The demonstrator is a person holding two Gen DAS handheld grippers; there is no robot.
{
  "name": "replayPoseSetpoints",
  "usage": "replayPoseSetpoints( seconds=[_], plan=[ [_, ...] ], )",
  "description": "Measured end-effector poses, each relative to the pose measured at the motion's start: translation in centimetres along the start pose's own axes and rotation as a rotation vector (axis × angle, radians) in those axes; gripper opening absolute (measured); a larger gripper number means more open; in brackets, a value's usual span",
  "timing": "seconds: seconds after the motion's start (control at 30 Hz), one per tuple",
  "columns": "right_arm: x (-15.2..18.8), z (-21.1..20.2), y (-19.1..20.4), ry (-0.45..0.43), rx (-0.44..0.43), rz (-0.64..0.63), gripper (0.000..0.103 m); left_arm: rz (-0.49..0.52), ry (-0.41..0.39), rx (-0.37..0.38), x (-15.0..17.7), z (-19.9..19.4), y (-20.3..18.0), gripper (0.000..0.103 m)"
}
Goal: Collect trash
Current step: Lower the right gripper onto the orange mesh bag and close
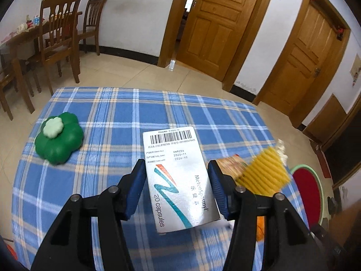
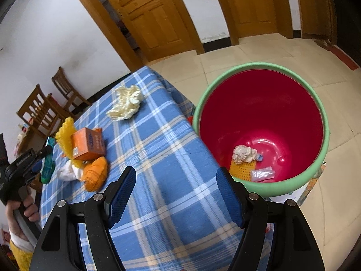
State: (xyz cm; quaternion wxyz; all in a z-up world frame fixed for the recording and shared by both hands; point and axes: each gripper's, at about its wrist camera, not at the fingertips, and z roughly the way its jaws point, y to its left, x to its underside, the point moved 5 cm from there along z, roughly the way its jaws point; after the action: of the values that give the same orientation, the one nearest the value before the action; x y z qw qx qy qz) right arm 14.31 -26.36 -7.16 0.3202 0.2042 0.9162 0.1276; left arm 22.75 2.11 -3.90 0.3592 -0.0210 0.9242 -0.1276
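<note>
My left gripper is shut on a white medicine box marked "20 capsules" and holds it above the blue plaid table. In the right wrist view the same box shows edge-on in the left gripper at far left. My right gripper is open and empty over the table's edge beside the red bin with a green rim. The bin holds crumpled paper, a yellow mesh piece and a plastic wrapper. On the table lie an orange box, a yellow corrugated wrapper, an orange peel and a crumpled cream tissue.
A green clover-shaped container sits at the table's left. Wooden chairs and a dining table stand at the back left. Wooden doors line the far wall. The bin stands on the tiled floor at the table's right edge.
</note>
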Motion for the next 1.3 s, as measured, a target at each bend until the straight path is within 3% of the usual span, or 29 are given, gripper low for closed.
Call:
replayPoseSetpoints(
  seconds=[0.47,1.3],
  plan=[
    [1.0,-0.4,4.6,0.005,-0.059,-0.126,0.075,-0.021,0.016,0.042,4.5,-4.3,-0.1,0.056],
    [1.9,5.3,11.6,0.110,-0.083,-0.307,0.075,-0.076,0.089,0.001,7.4,-2.3,3.2,0.056]
  ],
)
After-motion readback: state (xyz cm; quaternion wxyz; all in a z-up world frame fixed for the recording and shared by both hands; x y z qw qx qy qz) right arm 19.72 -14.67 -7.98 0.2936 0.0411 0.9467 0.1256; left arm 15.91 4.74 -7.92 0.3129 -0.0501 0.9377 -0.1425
